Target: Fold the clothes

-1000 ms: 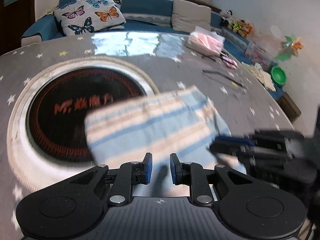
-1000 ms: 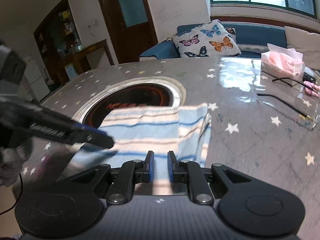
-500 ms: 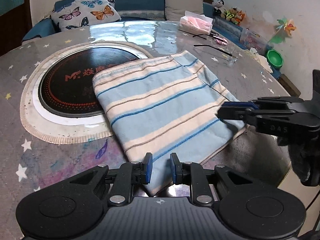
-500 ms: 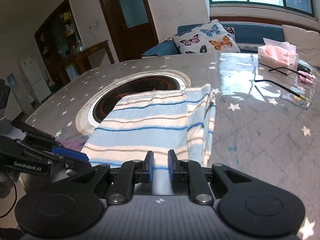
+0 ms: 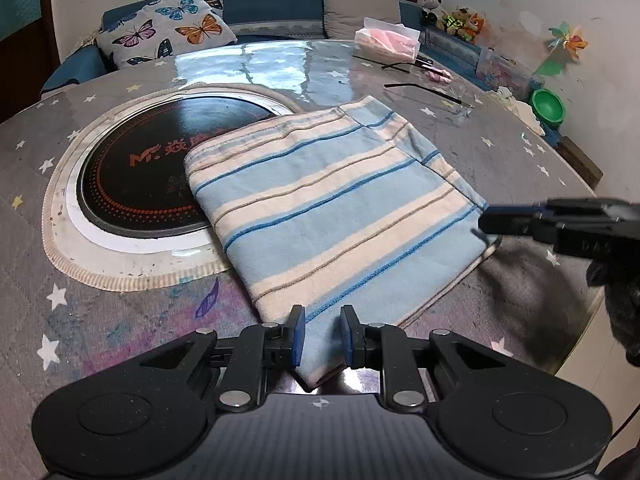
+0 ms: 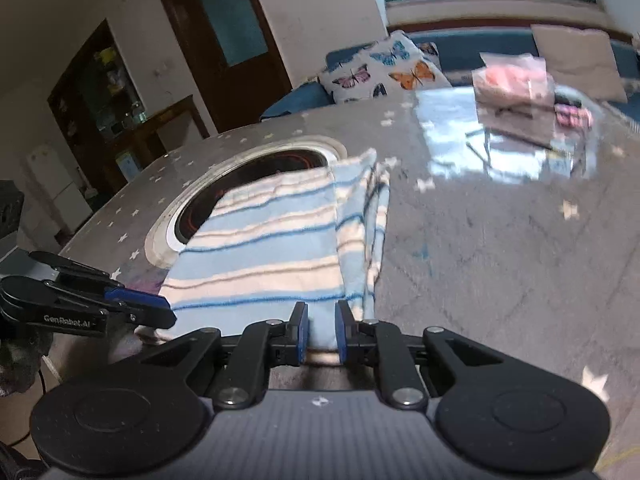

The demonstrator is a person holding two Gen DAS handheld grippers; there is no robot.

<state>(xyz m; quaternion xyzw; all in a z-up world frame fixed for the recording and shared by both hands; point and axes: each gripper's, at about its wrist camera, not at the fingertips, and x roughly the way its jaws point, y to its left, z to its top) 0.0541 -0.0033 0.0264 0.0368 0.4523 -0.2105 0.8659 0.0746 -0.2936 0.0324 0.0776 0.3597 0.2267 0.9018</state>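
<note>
A folded blue-and-cream striped cloth (image 5: 340,208) lies flat on the round table, partly over the black cooktop; it also shows in the right wrist view (image 6: 280,248). My left gripper (image 5: 322,336) is open, its fingers either side of the cloth's near corner. My right gripper (image 6: 322,334) is open too, its fingers straddling the cloth's near edge by the folded side. Each gripper shows in the other's view: the right one (image 5: 492,222) at the cloth's right corner, the left one (image 6: 160,312) at its left corner.
A black round cooktop (image 5: 152,172) is set in the star-patterned grey table (image 5: 500,148). A pink tissue pack (image 5: 386,38), black cables and small items lie at the far right. A sofa with a butterfly cushion (image 5: 168,30) stands behind. The table's edge (image 5: 592,308) is near right.
The cloth has been laid down flat on the table. Both grippers have drawn back to its near corners, and the right wrist view has swung.
</note>
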